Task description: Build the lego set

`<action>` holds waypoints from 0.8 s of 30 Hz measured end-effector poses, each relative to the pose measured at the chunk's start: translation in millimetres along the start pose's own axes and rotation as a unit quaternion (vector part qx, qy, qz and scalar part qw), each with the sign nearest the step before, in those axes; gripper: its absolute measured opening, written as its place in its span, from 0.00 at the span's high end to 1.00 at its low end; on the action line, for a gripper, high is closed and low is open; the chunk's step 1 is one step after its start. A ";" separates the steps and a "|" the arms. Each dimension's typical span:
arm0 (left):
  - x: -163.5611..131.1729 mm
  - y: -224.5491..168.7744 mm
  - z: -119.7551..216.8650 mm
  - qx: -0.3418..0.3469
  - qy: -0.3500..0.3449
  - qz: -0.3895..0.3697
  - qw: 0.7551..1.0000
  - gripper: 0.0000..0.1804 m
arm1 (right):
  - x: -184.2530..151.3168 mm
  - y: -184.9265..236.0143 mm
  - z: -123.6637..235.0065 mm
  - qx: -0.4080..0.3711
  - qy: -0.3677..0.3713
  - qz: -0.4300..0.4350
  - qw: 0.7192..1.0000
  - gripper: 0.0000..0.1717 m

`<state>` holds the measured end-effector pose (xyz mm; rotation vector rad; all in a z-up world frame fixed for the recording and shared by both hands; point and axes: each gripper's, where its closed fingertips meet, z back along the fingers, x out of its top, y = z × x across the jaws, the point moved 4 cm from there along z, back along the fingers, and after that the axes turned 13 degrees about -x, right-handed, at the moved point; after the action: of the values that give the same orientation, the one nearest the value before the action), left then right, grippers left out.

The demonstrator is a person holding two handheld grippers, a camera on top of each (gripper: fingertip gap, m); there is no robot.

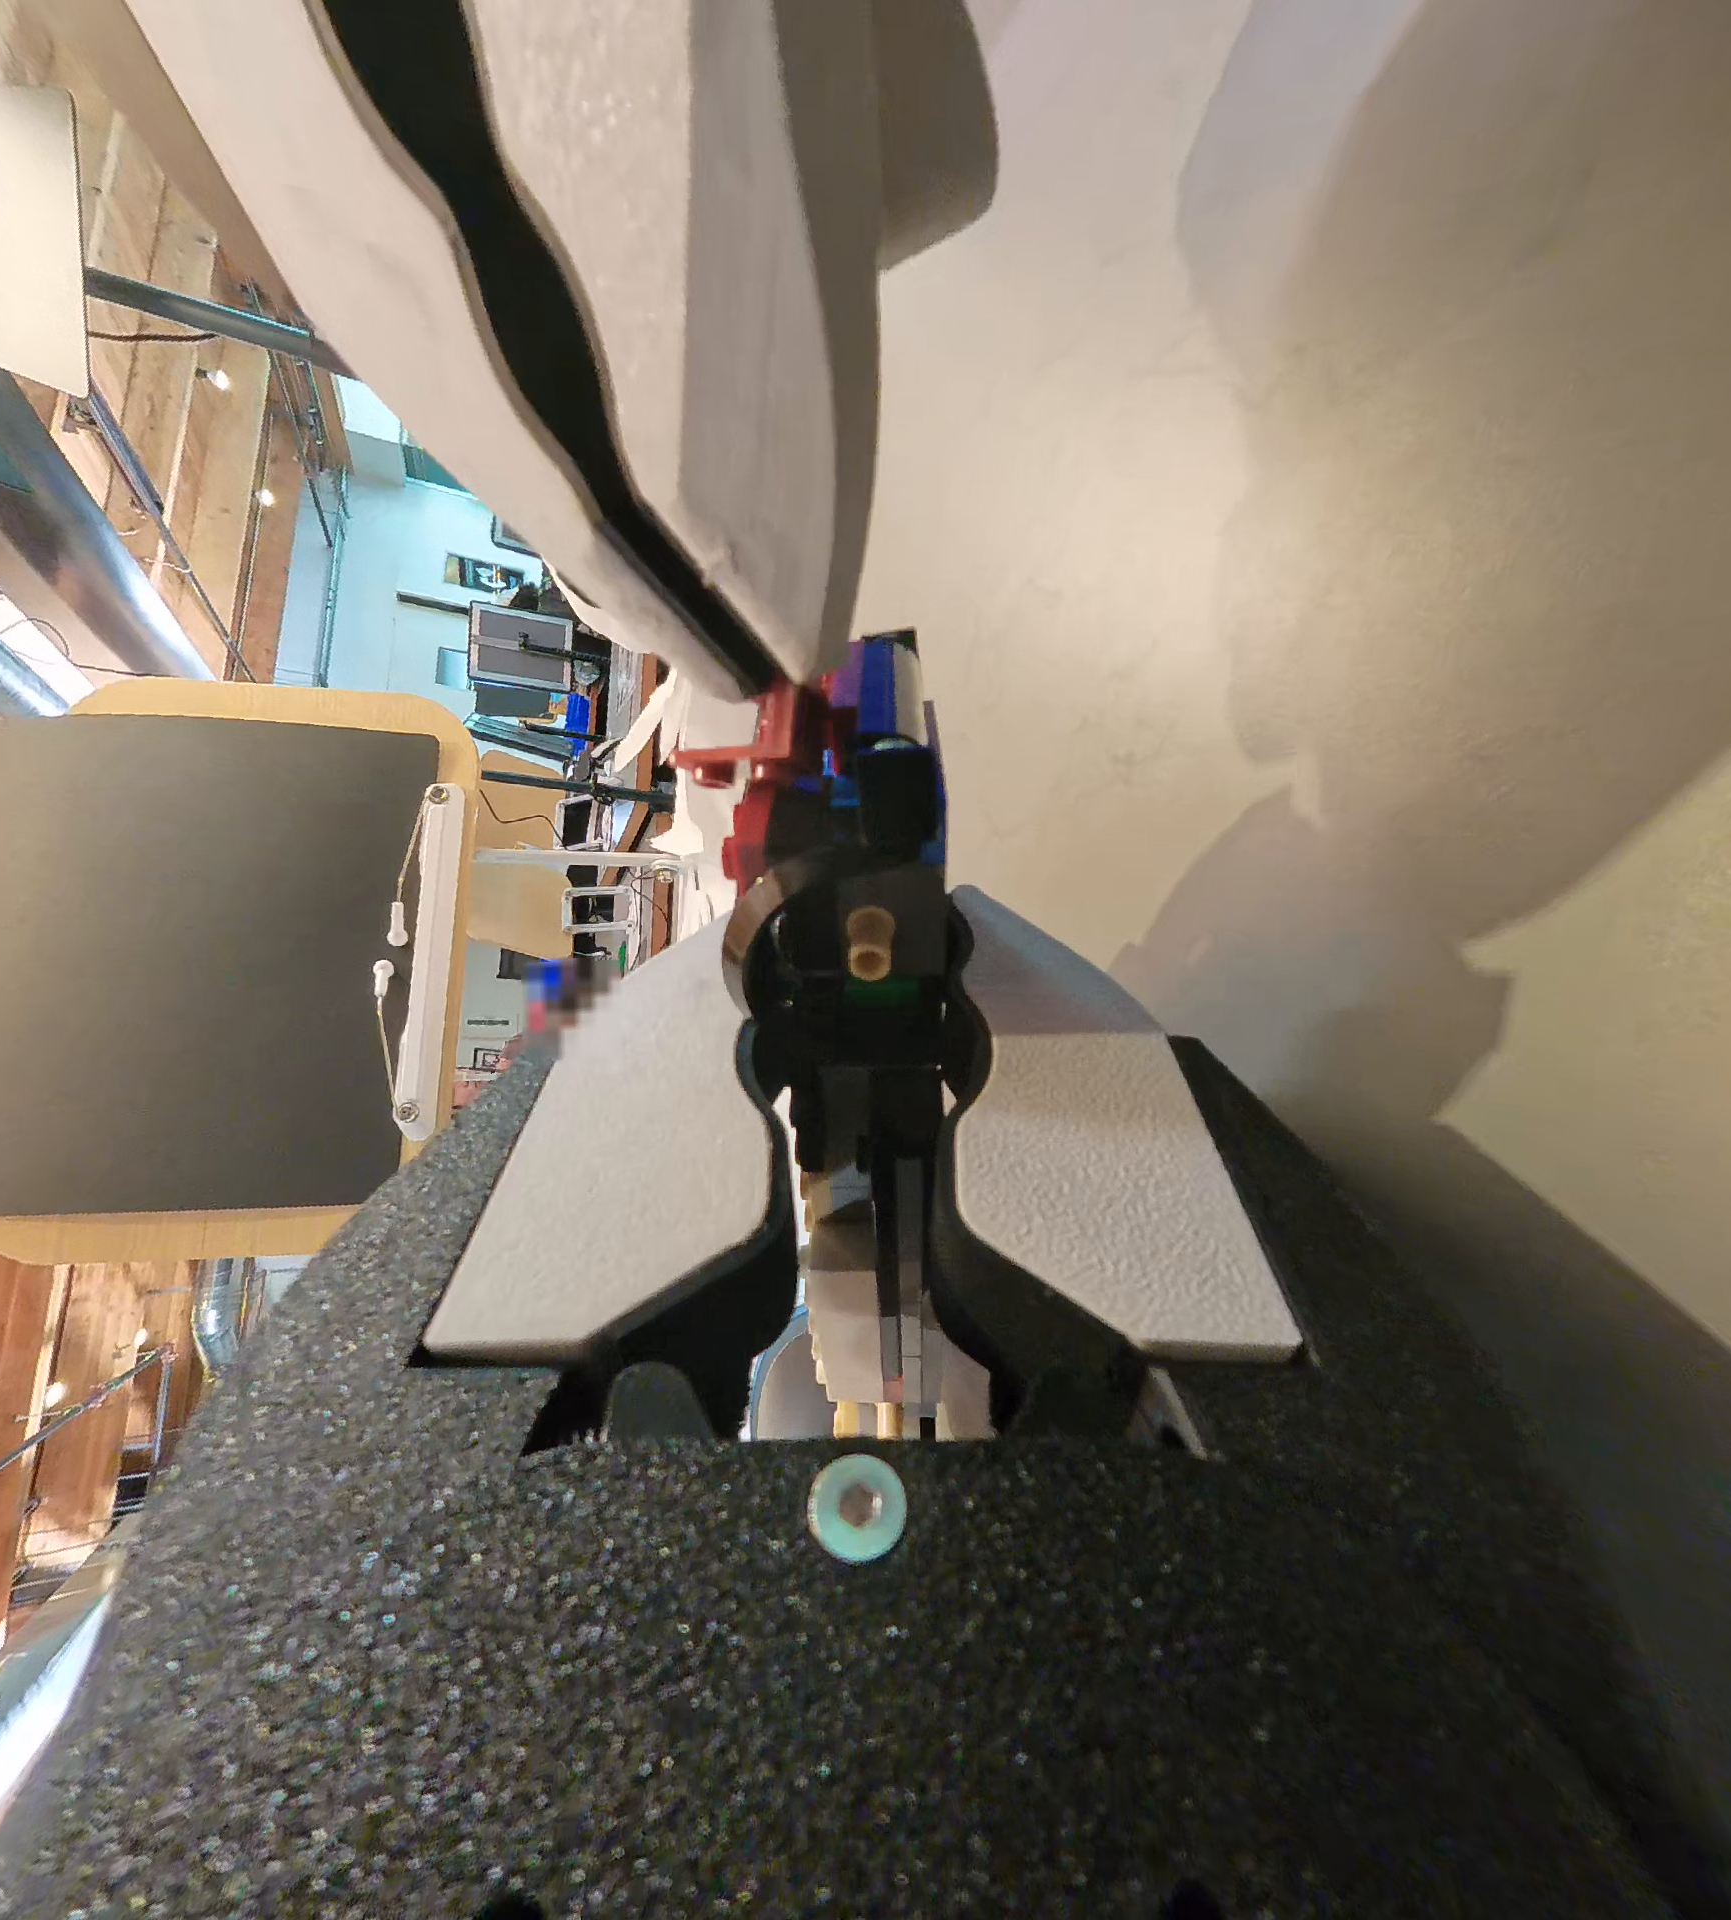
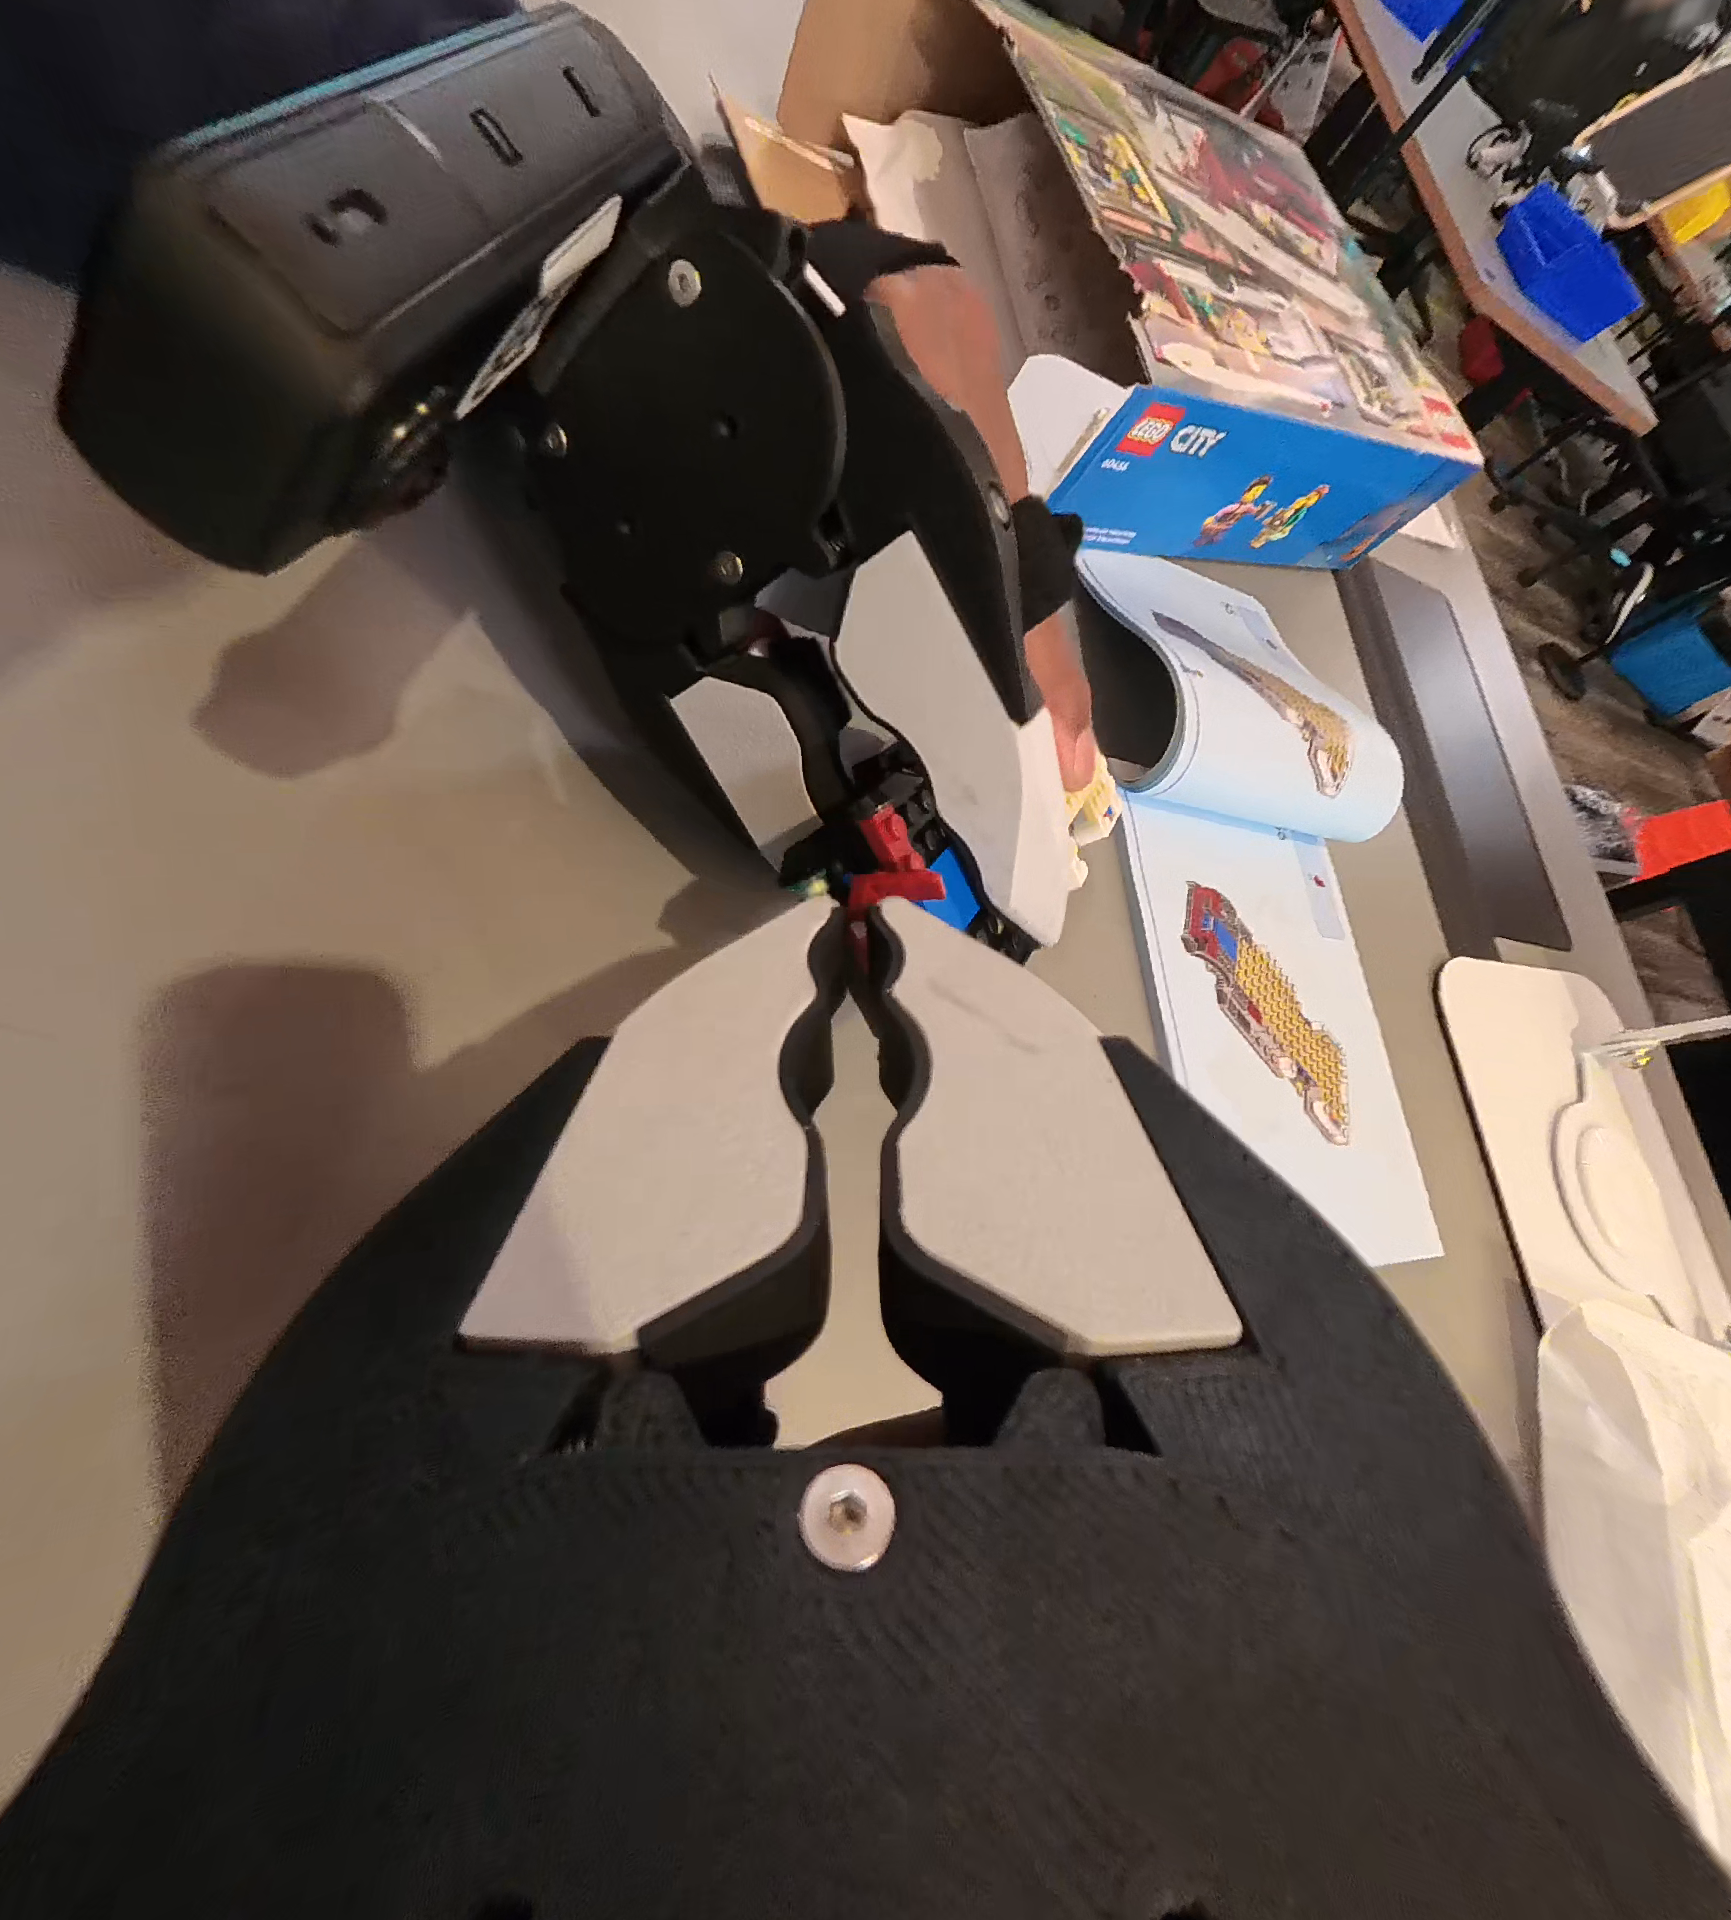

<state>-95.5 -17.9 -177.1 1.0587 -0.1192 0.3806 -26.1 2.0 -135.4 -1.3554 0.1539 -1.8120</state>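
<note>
Left wrist view, centre: left gripper [image 1: 856,997] has its fingers clamped on a black brick model [image 1: 882,935], pads pressed on both sides; red and blue bricks stick out at its far end, where the right gripper's fingers come in from upper left. Right wrist view, centre: right gripper [image 2: 853,935] fingers closed on a small red piece [image 2: 887,883] of that model, above the table [image 2: 217,831]. Right of centre: open instruction booklet [image 2: 1276,1039]; upper right: blue box [image 2: 1256,478].
</note>
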 end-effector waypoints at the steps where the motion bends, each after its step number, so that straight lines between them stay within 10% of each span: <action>1: 0.6 0.1 0.2 0.000 -0.002 0.002 1.000 0.86 | 0.8 0.3 0.5 -0.001 -0.005 0.004 1.000 0.99; 24: 4.2 2.1 2.3 -0.007 -0.013 0.017 1.000 0.86 | -0.3 1.4 -1.6 0.005 -0.021 0.003 1.000 0.98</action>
<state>-92.2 -18.0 -173.1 1.0489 -0.1637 0.3957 -26.7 0.8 -137.1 -1.3848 0.1264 -1.7759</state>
